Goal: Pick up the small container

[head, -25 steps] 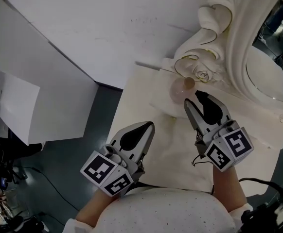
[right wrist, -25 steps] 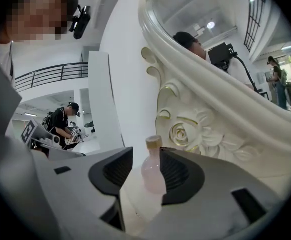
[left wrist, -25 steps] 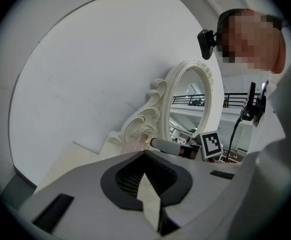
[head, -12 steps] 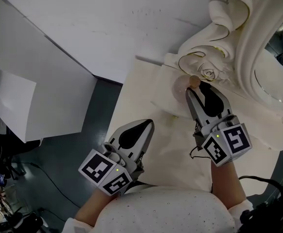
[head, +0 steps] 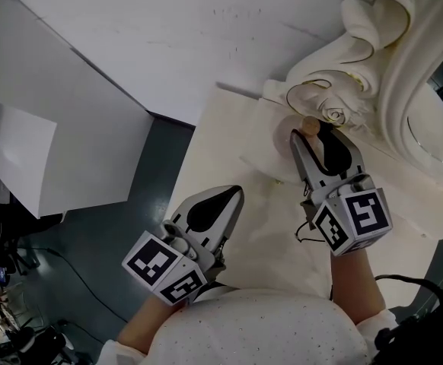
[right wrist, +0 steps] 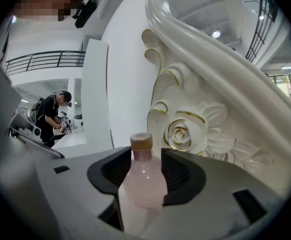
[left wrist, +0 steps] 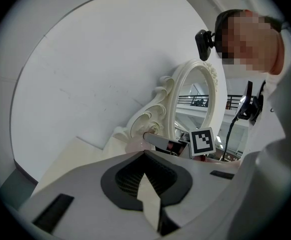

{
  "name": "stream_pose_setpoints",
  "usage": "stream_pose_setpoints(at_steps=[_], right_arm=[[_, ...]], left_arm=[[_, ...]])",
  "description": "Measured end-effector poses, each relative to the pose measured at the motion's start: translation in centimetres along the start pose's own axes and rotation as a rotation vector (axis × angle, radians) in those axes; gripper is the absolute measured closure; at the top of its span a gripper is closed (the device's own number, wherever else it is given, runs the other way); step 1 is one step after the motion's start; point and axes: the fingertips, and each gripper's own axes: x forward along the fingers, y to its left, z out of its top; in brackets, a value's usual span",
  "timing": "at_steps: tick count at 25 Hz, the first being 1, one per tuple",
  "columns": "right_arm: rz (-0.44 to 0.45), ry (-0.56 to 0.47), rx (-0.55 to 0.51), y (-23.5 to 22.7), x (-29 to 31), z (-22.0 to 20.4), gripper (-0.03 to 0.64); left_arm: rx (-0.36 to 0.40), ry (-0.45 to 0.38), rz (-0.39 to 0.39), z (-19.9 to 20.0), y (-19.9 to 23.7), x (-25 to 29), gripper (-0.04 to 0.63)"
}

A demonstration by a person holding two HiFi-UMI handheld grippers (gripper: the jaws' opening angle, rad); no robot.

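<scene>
The small container is a pale pink bottle (right wrist: 141, 176) with a tan cap (head: 310, 125). It stands on the cream table (head: 229, 166) against the base of an ornate white mirror frame (head: 343, 74). My right gripper (head: 313, 138) reaches round it. The bottle's body sits between the dark pads (right wrist: 183, 171), and the jaws have just been opening. I see no firm squeeze on it. My left gripper (head: 234, 194) rests lower left over the table's near part, its tips together with nothing between them. The left gripper view shows the right gripper (left wrist: 165, 143) beside the mirror.
The carved rose (right wrist: 180, 131) of the frame rises just behind the bottle. The table's left edge (head: 187, 166) drops to a grey floor (head: 122, 234), with white panels (head: 69, 143) beyond. Cables (head: 404, 287) lie at lower right. A person (right wrist: 53, 111) stands far off.
My right gripper has moved forward toward the mirror base. The bottle, earlier just ahead of its tips, now sits between the jaws. The left gripper has stayed put.
</scene>
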Motion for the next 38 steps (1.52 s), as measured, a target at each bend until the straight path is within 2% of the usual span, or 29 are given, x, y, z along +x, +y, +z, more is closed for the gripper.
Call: stream_pose_setpoints(at_steps=[12,17,22,30,38], right_arm=[[0.016,-0.001,-0.028,0.6,1.1,0.6,0.413],[0.004,0.0,-0.102,0.7,1.3,0.5,0.41],[0.008,0.007,-0.119,0.8,1.4,0.6,0.413],[0.004,0.001,-0.074,0.5,1.2,0.7,0.433],[-0.008,-0.002,-0.126,0.8,1.2,1.1,0.465]], left_arm=[[0.002,-0.021,0.013,0.4,-0.2,-0.6,0.594],[0.003,-0.029,0.033,0.5,0.2,-1.1,0.594],[0.0,-0.031,0.036,0.3,0.2,-1.2,0.594],[0.0,-0.04,0.048,0.4,0.1,-2.0,0.594],[0.0,-0.051,0.064,0.4,0.1,-2.9,0.594]])
